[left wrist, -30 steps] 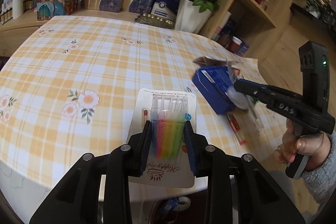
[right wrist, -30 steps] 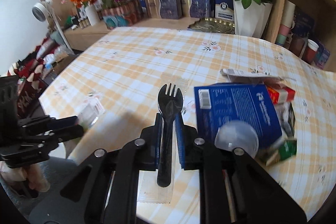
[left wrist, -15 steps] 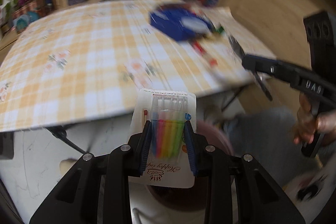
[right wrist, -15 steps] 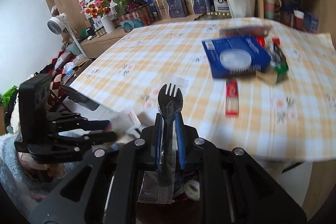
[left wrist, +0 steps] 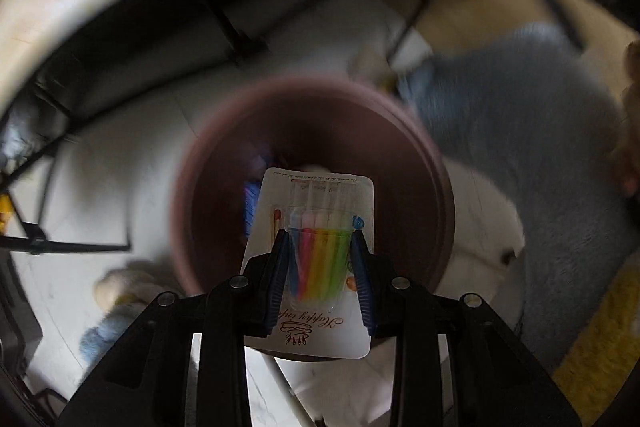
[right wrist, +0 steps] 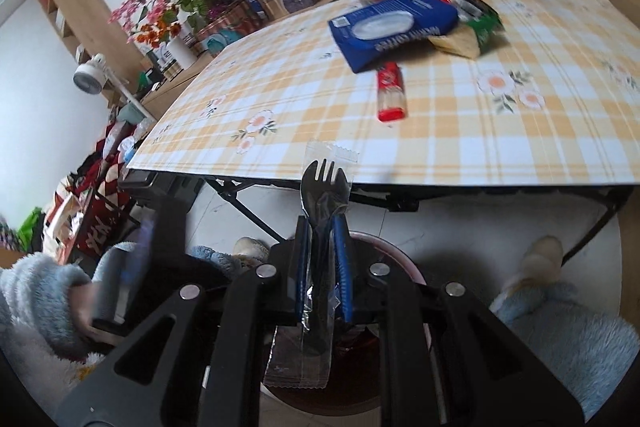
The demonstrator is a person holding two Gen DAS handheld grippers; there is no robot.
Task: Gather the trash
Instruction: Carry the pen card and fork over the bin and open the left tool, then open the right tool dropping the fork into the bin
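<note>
The left gripper (left wrist: 320, 259) clamps a white card pack of rainbow-coloured birthday candles (left wrist: 316, 247) directly above the round maroon plastic bin (left wrist: 432, 187). The right gripper (right wrist: 323, 263) pinches a black plastic spork in a clear wrapper (right wrist: 322, 227) over the bin's rim (right wrist: 396, 251). At 1 o'clock on the yellow-checked tablecloth (right wrist: 460, 131), a blue carton (right wrist: 392, 27) and a red packet (right wrist: 392, 93) lie near each other.
</note>
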